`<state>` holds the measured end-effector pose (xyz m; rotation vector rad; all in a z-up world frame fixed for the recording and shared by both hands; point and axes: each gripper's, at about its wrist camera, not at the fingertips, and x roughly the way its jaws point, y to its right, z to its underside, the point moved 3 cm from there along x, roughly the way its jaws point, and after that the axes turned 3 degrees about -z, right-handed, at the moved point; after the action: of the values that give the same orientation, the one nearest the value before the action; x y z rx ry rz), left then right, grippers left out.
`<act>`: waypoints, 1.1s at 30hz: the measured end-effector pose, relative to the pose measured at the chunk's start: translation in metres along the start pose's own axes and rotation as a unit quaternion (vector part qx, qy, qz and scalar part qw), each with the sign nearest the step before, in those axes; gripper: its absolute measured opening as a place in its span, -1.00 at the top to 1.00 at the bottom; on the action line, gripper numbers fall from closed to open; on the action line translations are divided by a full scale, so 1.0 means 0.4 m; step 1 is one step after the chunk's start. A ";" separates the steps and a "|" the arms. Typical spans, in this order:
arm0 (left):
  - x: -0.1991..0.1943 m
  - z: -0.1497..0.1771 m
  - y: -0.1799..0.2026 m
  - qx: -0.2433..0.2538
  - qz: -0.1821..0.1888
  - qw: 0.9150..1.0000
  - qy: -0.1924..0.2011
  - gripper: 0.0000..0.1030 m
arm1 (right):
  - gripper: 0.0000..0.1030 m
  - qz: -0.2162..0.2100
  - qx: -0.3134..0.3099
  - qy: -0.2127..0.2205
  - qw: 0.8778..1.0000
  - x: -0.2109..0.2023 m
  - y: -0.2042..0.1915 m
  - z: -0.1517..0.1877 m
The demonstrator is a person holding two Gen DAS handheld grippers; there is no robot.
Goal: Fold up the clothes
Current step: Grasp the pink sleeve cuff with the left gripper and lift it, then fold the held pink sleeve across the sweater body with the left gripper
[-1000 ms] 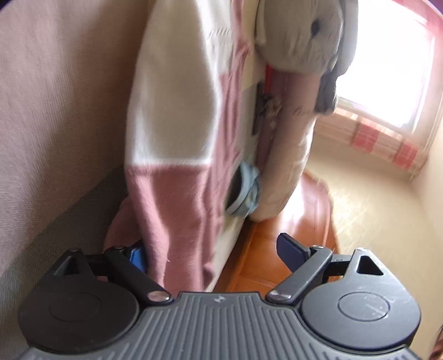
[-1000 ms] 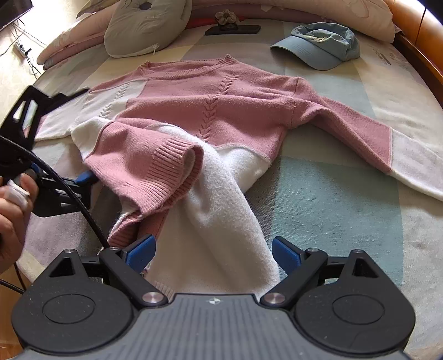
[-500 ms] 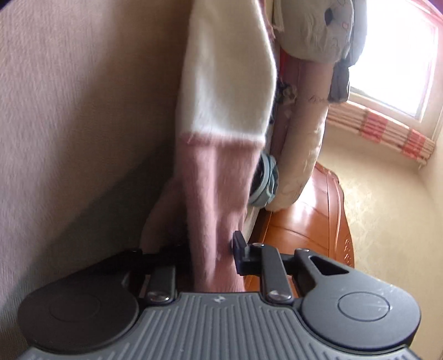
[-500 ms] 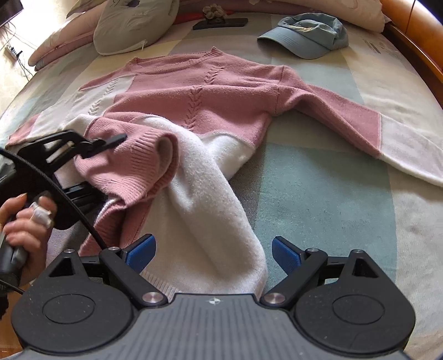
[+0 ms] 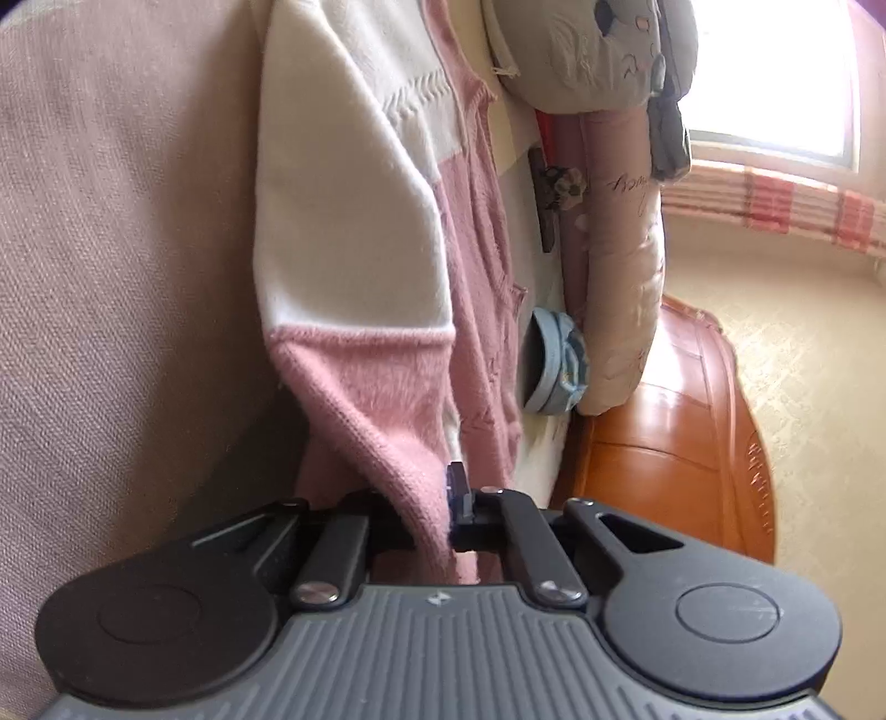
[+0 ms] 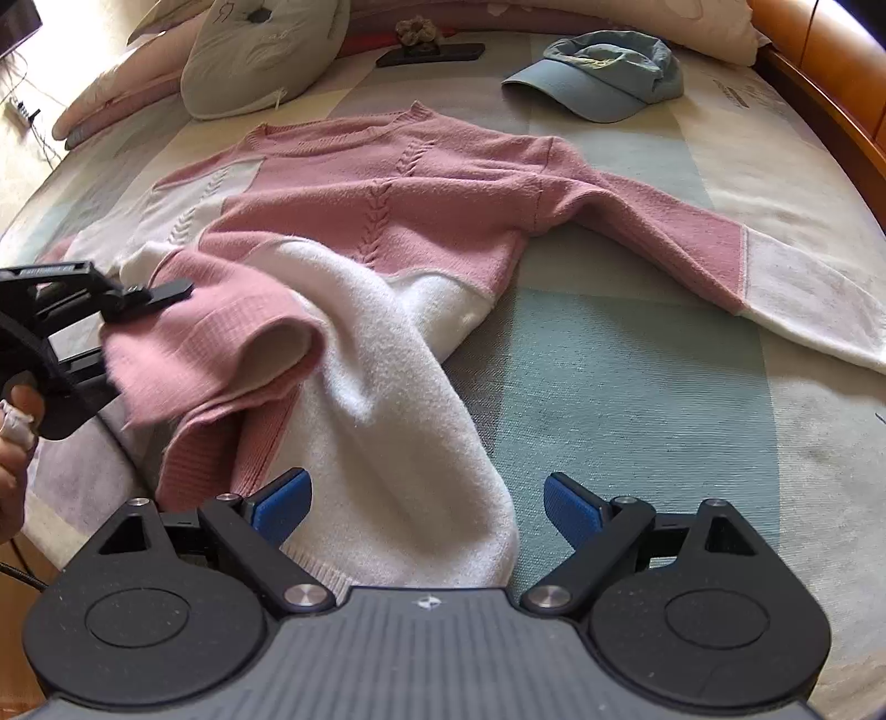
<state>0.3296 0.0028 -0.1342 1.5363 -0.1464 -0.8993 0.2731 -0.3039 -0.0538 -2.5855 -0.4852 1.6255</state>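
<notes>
In the right wrist view, a person's hand sat at the 9 o'clock edge, wrapped around the handle of the left gripper. That gripper was clenched on the pink ribbed cuff of the sweater, lifting the cuff clear of the bedspread so that the sleeve arched over toward the middle. In the left wrist view the same grasp showed close up: the left gripper had its jaws pressed together on pink knit, and the sleeve ran away toward 12 o'clock, turning white further up.

The sweater lay spread face-up at the centre of the right wrist view, neckline toward 12 o'clock, its other sleeve stretched flat toward 3 o'clock and ending in a white section. A white fold of its lower body trailed down toward 6 o'clock, ending between the fingers of the right gripper. That gripper was released, its blue pads standing wide apart on either side of the white hem; I could not tell whether they touched it.

At 11 o'clock a grey pillow rested at the head of the bed. Just right of it lay a dark flat object with a scrunchie on top. At 1 o'clock a blue cap sat on the bedspread, well apart from the sweater. The wooden bed frame curved along the 2 o'clock edge.
</notes>
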 end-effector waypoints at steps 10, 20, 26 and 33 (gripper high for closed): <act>-0.060 0.034 -0.057 -0.009 -0.018 1.000 -0.003 0.91 | -0.82 0.000 -0.024 0.002 1.000 -0.005 -0.025 -0.001; -0.272 -0.049 -0.036 0.077 -0.136 0.988 0.009 0.92 | -0.82 0.003 -0.020 0.006 1.000 -0.011 -0.020 -0.009; -0.379 -0.098 -0.036 0.142 -0.238 0.961 -0.001 0.92 | -0.82 0.000 -0.023 0.004 1.000 -0.005 -0.029 -0.015; -0.462 -0.164 -0.062 0.157 -0.293 0.943 0.008 0.92 | -0.82 -0.001 -0.035 -0.004 0.999 -0.001 -0.038 -0.021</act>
<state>0.2328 0.1663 -0.0801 1.9285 0.2035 -1.3784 0.2770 -0.2885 -0.0466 -2.6284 -0.5548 1.6470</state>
